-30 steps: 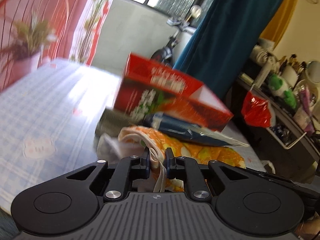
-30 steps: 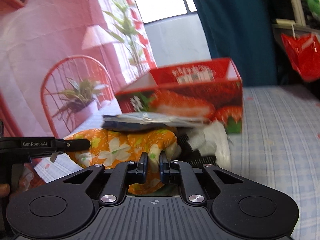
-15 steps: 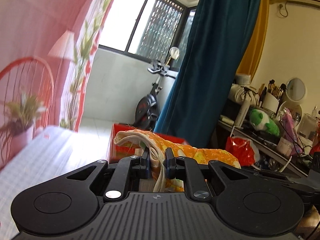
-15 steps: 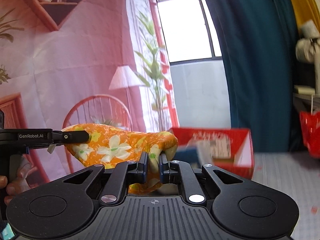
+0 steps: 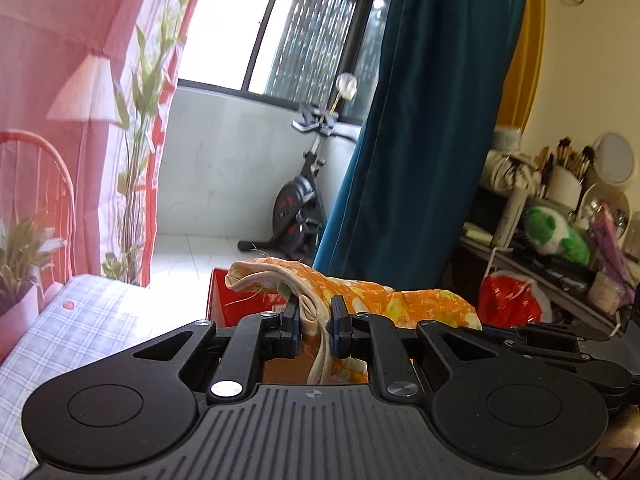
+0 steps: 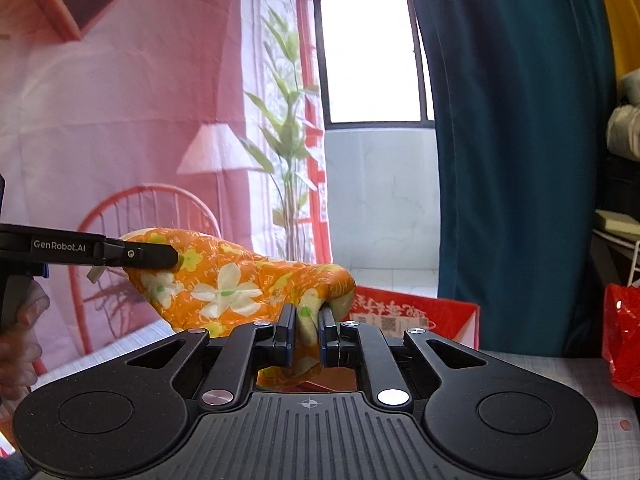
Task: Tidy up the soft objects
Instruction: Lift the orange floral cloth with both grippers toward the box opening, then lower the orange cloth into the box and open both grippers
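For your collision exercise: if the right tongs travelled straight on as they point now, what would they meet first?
Probably the red box, just beyond the orange floral cloth that the right tongs are shut on; depth is unclear.

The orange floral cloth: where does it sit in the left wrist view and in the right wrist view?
Left wrist: orange floral cloth lies low centre, pinched in the left gripper, running right.
Right wrist: the cloth spans left to centre, pinched in the right gripper; the left gripper clamps its far end.
Shared landmark: red box behind it.
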`<state>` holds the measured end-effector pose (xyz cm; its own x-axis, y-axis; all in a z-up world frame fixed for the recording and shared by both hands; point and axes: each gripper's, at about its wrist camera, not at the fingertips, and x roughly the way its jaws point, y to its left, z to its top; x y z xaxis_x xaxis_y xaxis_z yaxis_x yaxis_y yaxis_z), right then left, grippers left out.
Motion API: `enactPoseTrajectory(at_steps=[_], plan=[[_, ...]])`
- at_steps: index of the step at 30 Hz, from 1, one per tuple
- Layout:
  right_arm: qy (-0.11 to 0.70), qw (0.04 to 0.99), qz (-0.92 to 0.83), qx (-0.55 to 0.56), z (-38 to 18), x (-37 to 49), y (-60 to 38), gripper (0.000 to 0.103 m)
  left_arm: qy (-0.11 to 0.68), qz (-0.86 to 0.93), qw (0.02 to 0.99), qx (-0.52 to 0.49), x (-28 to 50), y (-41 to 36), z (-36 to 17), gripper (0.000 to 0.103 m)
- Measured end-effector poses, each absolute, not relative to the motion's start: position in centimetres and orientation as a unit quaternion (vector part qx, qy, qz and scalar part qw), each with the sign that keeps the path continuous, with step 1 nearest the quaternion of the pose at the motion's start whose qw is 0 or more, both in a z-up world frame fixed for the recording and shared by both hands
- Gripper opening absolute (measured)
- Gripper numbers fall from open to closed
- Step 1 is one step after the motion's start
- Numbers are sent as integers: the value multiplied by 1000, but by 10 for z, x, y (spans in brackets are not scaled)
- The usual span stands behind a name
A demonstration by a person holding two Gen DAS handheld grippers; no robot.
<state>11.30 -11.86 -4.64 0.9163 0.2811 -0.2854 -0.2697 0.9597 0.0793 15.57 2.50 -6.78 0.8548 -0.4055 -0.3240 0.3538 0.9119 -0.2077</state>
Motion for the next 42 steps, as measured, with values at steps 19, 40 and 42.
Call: enactPoseTrajectory(at_steps=[19, 40, 42], plan=[[251, 961, 114, 31, -110, 254, -155, 10, 321, -178, 928, -68, 296, 4, -113, 16], [354, 929, 96, 41, -143, 265, -162, 26, 413, -207, 887, -27, 305, 0, -149, 56], [345, 933, 92, 45, -140, 254, -164, 29, 399, -205, 894, -20, 294, 1, -142, 62]])
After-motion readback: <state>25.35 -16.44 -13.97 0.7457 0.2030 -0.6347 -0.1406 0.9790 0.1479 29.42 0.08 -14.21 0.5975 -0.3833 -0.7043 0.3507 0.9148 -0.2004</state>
